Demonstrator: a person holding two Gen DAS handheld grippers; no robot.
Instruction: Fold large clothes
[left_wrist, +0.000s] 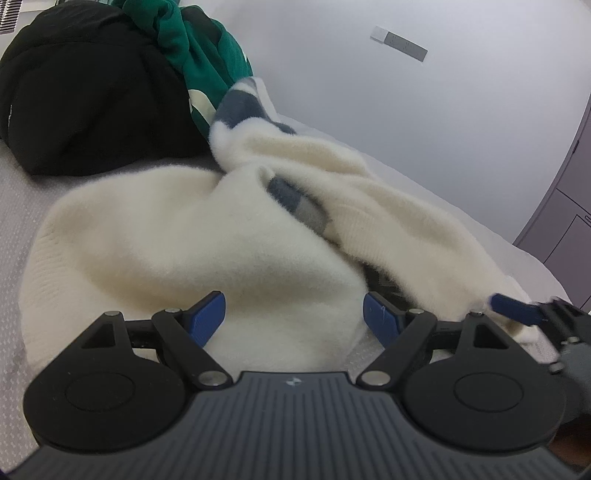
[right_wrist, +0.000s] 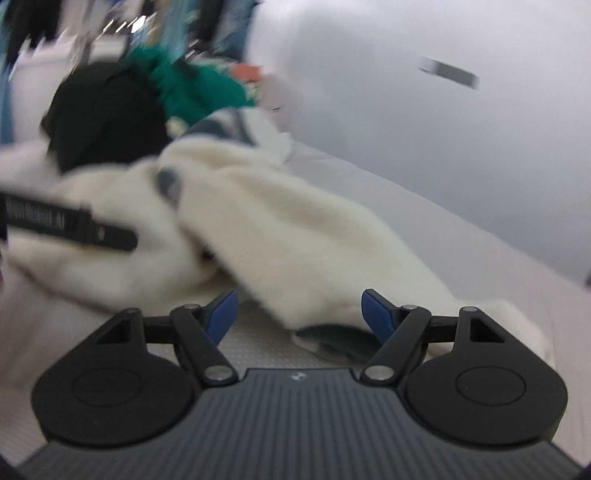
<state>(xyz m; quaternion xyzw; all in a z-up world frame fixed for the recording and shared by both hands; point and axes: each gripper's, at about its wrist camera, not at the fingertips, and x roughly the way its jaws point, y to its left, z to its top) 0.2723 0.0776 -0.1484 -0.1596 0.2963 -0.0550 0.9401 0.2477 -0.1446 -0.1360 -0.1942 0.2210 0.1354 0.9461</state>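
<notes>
A fluffy cream-white knitted sweater with blue-grey patches (left_wrist: 184, 236) lies crumpled across the pale grey textured tabletop (left_wrist: 14, 206), bunched into a rounded mound in front and a twisted fold running off to the right. The left gripper (left_wrist: 294, 317) hangs over the near edge of that mound with its blue-padded jaws spread wide; the fabric lies between and beneath the pads, but they do not press on it. The right gripper (right_wrist: 299, 314) is likewise spread open, low over a trailing end of the same sweater (right_wrist: 280, 236), whose edge with a dark blue-grey underside lies just ahead of the right-hand pad, loose and not pinched. In the left wrist view the right gripper shows at the right edge, against the sweater's far tail. Behind the sweater, at the far left, a bulky black garment (left_wrist: 85, 88) sits heaped, with a dark green garment bearing pale markings (left_wrist: 207, 62) piled against it, both touching the sweater's upper end. A plain white wall (left_wrist: 406, 110) closes the back, carrying a small grey rectangular plate (left_wrist: 400, 42).
</notes>
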